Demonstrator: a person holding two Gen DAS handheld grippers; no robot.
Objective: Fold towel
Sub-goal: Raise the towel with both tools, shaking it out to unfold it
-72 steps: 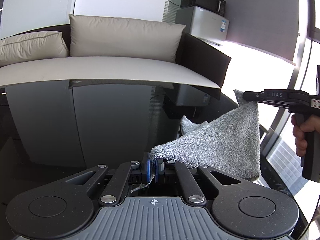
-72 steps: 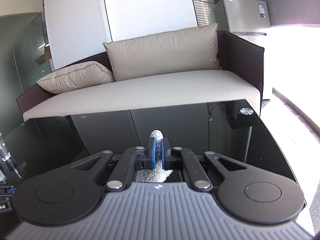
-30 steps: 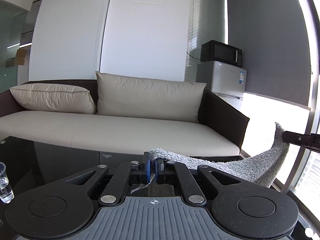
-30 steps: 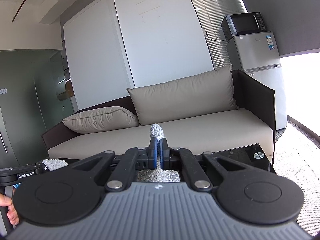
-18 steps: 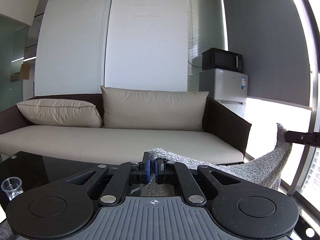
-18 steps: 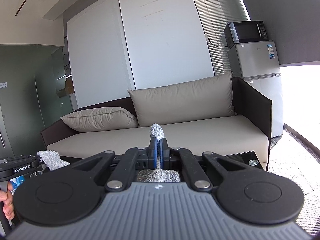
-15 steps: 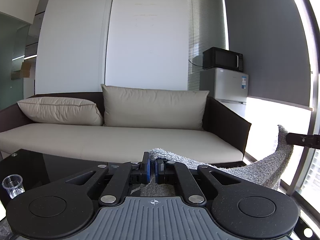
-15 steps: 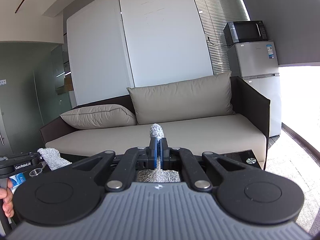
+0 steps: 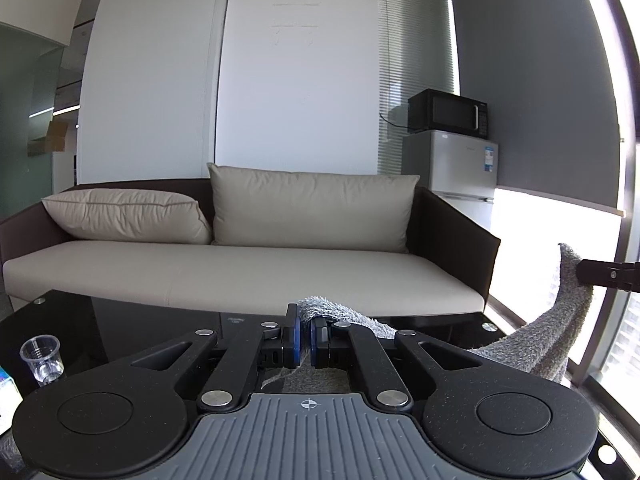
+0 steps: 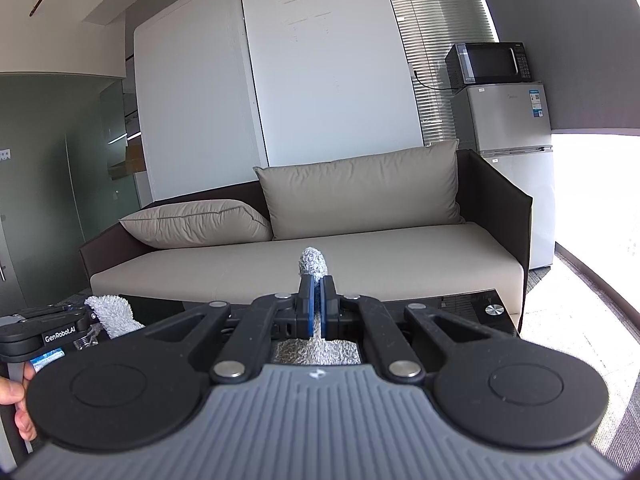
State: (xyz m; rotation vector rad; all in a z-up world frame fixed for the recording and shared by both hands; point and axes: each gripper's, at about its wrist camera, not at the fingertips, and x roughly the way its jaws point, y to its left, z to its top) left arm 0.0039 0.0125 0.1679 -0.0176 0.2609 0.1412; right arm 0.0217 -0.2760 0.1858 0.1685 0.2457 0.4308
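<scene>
A grey terry towel [image 9: 540, 340] hangs stretched in the air between my two grippers, above the black glass table [image 9: 120, 328]. My left gripper [image 9: 305, 320] is shut on one corner, and the cloth runs from its pads off to the right. There the right gripper's black fingers [image 9: 600, 274] pinch the other corner. In the right wrist view, my right gripper [image 10: 316, 284] is shut on the towel, with a tuft of towel [image 10: 312, 262] poking out past the pads. At that view's left edge, the left gripper [image 10: 86, 318] holds its towel corner [image 10: 112, 312].
A clear plastic cup [image 9: 42, 358] stands on the table at the left. Beyond the table is a beige sofa [image 9: 240, 272] with two cushions. A small fridge [image 9: 452, 168] with a microwave on top stands at the right by bright windows. A hand [image 10: 16, 396] shows at the lower left.
Both grippers have risen and tilted up with the towel still pinched. The table has sunk low in both views, the sofa and wall now fill them, and a plastic cup has come into sight.
</scene>
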